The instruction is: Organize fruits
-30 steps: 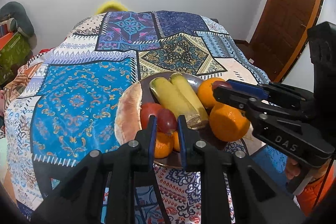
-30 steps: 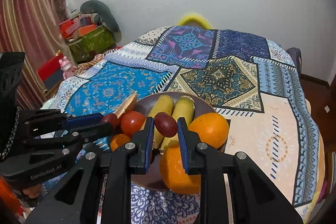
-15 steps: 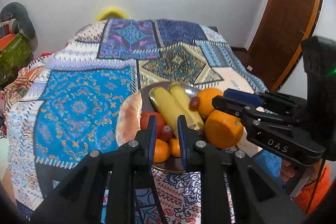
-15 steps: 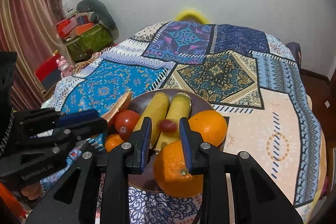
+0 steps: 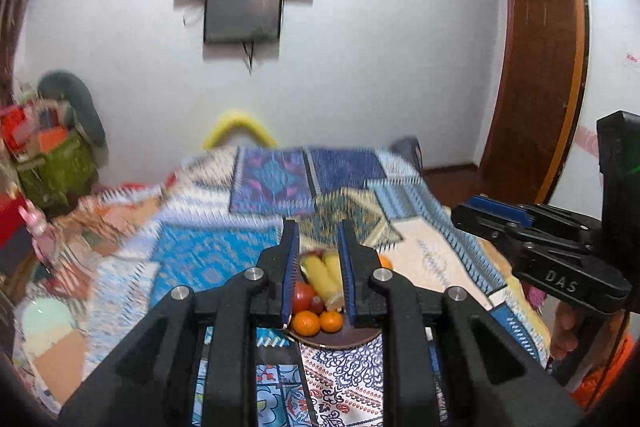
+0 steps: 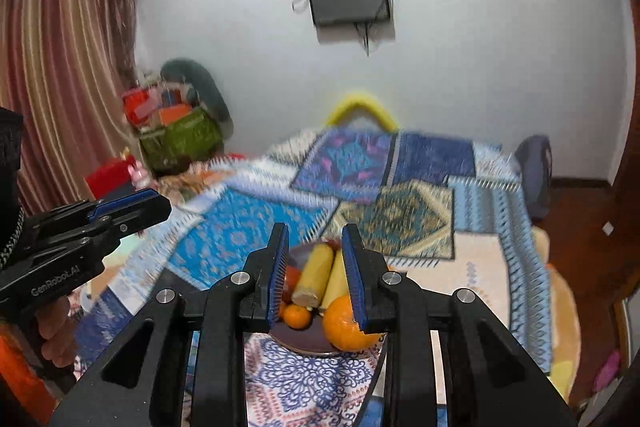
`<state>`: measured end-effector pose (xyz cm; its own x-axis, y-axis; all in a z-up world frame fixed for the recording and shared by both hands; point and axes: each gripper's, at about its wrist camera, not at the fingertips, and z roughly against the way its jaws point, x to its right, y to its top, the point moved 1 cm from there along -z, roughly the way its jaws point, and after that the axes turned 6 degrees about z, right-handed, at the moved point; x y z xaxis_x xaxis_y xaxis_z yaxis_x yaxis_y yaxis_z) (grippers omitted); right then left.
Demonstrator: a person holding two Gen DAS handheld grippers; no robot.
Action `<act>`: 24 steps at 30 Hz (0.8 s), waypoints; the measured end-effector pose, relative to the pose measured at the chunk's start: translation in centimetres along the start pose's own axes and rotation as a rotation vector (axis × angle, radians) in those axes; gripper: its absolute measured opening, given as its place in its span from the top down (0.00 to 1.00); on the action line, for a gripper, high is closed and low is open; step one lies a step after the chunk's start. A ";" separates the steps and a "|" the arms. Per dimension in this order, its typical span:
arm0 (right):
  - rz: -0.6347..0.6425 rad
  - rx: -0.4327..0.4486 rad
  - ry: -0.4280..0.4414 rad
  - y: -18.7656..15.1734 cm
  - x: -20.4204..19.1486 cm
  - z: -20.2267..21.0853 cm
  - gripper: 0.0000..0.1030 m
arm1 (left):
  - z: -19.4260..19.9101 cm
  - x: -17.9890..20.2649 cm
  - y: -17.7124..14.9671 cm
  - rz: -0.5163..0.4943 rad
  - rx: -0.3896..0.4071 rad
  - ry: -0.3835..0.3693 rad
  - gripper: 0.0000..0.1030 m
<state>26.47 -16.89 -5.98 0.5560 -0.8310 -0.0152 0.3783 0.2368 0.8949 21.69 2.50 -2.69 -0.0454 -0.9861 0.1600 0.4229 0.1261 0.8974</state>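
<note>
Both grippers, left [image 5: 318, 269] and right [image 6: 316, 273], closed and empty; bananas [image 6: 320, 273] point away lengthwise.

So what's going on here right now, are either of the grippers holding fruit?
No. A person holds both grippers above the bed, and nothing sits between the jaws of the left gripper or the right gripper. The fruit lies together on the plate on the quilt: bananas, a big orange, small oranges and a tomato. The sorting looks finished.
</note>
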 end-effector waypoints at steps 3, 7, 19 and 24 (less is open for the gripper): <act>0.005 0.073 -0.009 1.0 -1.1 3.9 0.76 | 3.9 1.0 0.9 -0.001 0.060 -0.013 0.82; 0.015 0.150 -0.026 1.8 -2.4 8.2 0.74 | 8.3 2.0 1.5 -0.009 0.142 0.002 0.77; 0.035 0.352 -0.157 2.0 -5.7 16.1 0.17 | 16.6 4.5 1.2 -0.030 0.313 0.030 0.22; 0.028 0.352 -0.164 1.6 -6.1 16.2 0.05 | 17.3 4.6 0.8 -0.029 0.330 0.031 0.08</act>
<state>11.66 -19.57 2.80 0.4258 -0.9030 0.0578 0.0713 0.0972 0.9927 6.11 -0.06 5.86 -0.0233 -0.9920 0.1244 0.1057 0.1213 0.9870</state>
